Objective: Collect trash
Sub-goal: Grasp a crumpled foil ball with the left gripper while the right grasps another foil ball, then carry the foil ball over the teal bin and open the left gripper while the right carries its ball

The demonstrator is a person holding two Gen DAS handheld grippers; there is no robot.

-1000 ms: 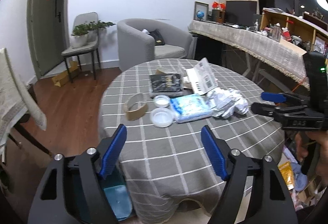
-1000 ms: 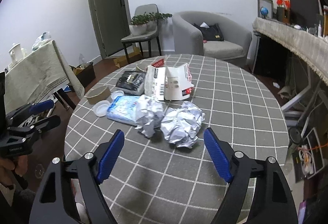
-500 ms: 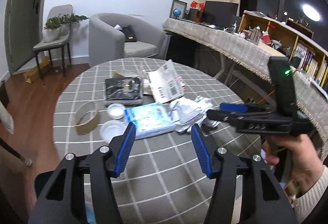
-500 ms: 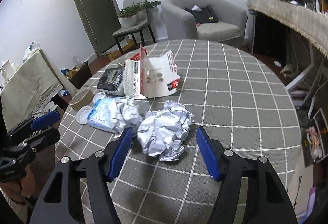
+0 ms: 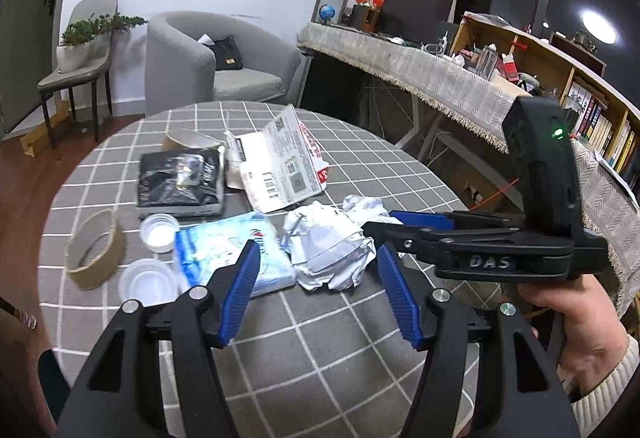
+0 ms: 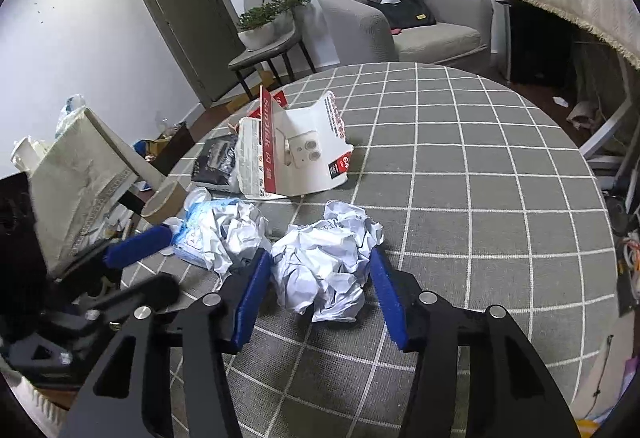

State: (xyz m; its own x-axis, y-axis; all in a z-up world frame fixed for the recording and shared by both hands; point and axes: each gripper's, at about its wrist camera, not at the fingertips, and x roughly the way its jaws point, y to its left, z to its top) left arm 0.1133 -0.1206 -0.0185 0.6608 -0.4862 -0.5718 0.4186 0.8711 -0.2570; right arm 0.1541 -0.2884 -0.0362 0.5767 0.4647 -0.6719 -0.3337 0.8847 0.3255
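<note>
1. Crumpled white paper, the nearer paper ball [image 6: 326, 270], lies on the grey checked tablecloth [image 6: 460, 197] directly between the blue pads of the right gripper [image 6: 320, 294]. Its jaws are closing around the ball; the pads sit just beside its flanks and I cannot tell that they press yet.
2. The ball is roughly round with no clear long axis, so the closing line across it should suit. The right hand is plainly the nearer one for it.
3. A second paper ball [image 5: 328, 250] lies just ahead of the left gripper [image 5: 316, 290], whose jaws stand apart and are opening, with nothing clamped.
4. Just beside that, the blue tissue pack [image 5: 232, 254] partly sits behind the left pad.
5. Farther off: a white torn carton [image 6: 296, 153] with red print reading "SanDisk", barcodes and QR codes on its other face; a black packet [image 5: 180, 177]; two clear plastic lids [image 5: 160, 234]; a brown tape roll [image 5: 96, 250].
6. The right gripper's body reads "DAS" in the left view.
</note>
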